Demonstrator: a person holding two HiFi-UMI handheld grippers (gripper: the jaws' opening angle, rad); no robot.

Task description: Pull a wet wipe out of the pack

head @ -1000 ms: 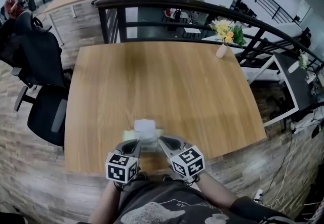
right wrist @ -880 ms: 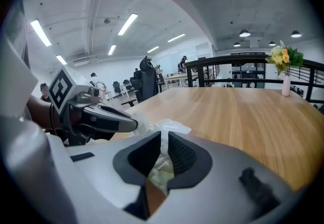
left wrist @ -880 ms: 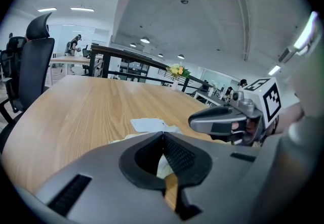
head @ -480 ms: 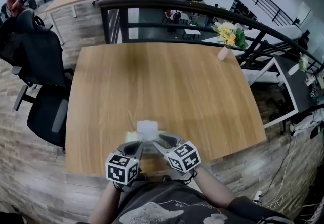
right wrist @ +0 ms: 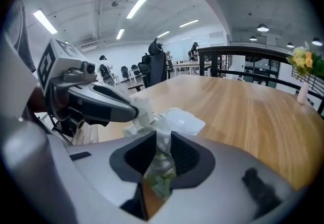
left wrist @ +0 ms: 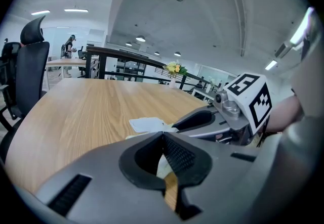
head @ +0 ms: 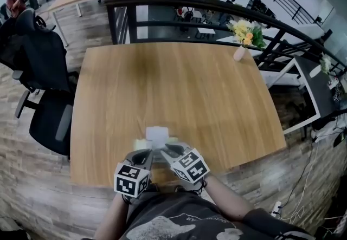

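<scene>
The wet wipe pack (head: 142,144) lies near the front edge of the wooden table (head: 173,87), its white lid (head: 157,135) flipped open. My left gripper (head: 146,156) is shut, and in the right gripper view its tip (right wrist: 135,113) pinches the pack's crumpled wrapper beside the lid (right wrist: 179,121). My right gripper (head: 167,152) reaches in from the right, tips close to the left one. A translucent white wipe (right wrist: 163,139) stands up between the narrow jaws of the right gripper (right wrist: 163,143), filling the gap. The left gripper view shows the lid (left wrist: 146,124) just past its closed tips (left wrist: 163,133).
A small vase of flowers (head: 238,52) stands at the table's far right corner. A black railing (head: 190,3) runs behind the table, and a black office chair (head: 43,71) stands at its left. The table's front edge lies just under both grippers.
My right gripper has moved left and down toward the pack, and its marker cube has rolled. The left gripper and the pack have stayed put.
</scene>
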